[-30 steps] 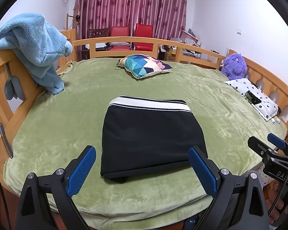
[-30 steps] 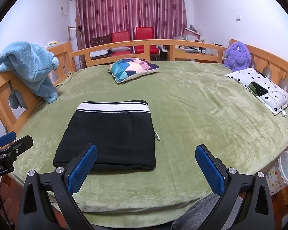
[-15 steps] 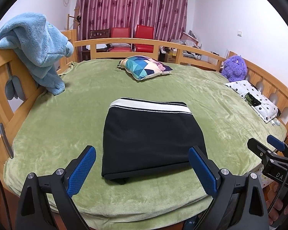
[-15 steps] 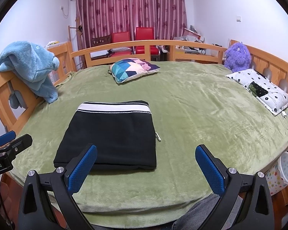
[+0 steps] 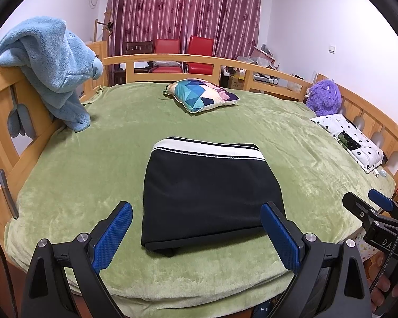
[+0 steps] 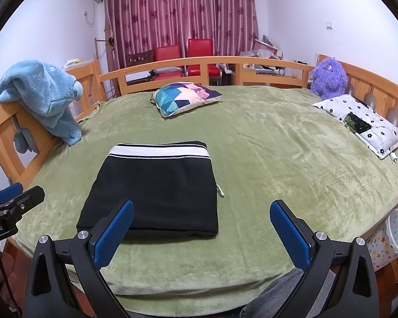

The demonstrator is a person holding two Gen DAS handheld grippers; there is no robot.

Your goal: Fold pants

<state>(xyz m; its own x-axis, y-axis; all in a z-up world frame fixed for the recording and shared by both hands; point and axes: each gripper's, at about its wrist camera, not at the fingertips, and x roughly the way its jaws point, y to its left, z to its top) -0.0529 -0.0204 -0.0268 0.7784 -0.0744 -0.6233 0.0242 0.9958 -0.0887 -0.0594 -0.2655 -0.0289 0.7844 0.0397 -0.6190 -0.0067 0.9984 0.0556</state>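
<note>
Both tongs gape empty: the left gripper (image 5: 196,232) has the folded black pants with white waistband (image 5: 209,190) at twelve o'clock, nearer; from the right gripper (image 6: 202,230) they lie at eleven, waistband edge far, on the green plush bedspread (image 6: 278,159).

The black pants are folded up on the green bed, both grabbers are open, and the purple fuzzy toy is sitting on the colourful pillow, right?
Almost. The purple fuzzy toy isn't on the colourful pillow; the right wrist view shows it far off in the bed's corner by the wooden rail. The rest is right: the pants lie folded on the green bed, and the left gripper and right gripper are open.
</note>
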